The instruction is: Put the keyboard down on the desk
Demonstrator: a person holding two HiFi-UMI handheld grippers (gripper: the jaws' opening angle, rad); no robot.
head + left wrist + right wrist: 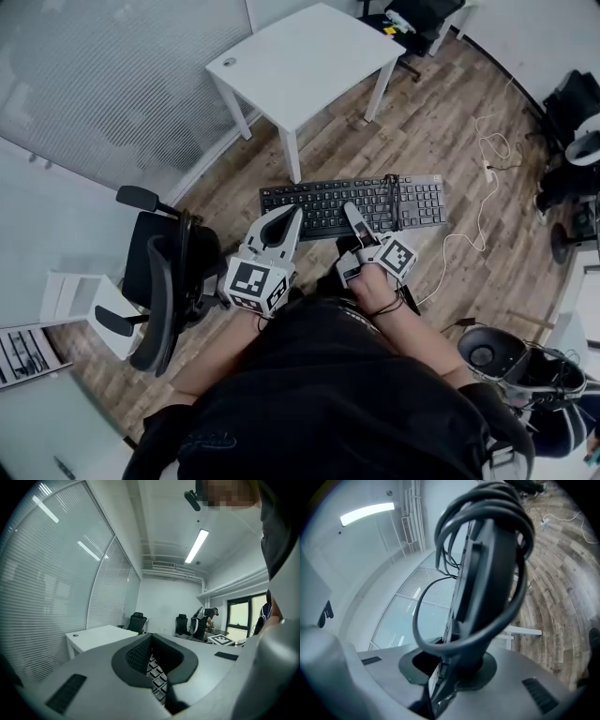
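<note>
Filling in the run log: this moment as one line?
keyboard: airborne above floor, cable wrapped round | right gripper: shut on keyboard | left gripper: at keyboard's left end, grip unclear | desk: ahead

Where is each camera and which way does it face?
Head view: on the head, facing steeply down; keyboard, left gripper, right gripper, torso show.
Left gripper view: on that gripper, facing level toward the white desk; its jaws show.
Right gripper view: on that gripper, facing along the clamped keyboard; its jaws show.
All share the keyboard.

A black office chair [159, 281] stands on the wood floor [441, 112]; a white cable [484, 202] trails nearby.
</note>
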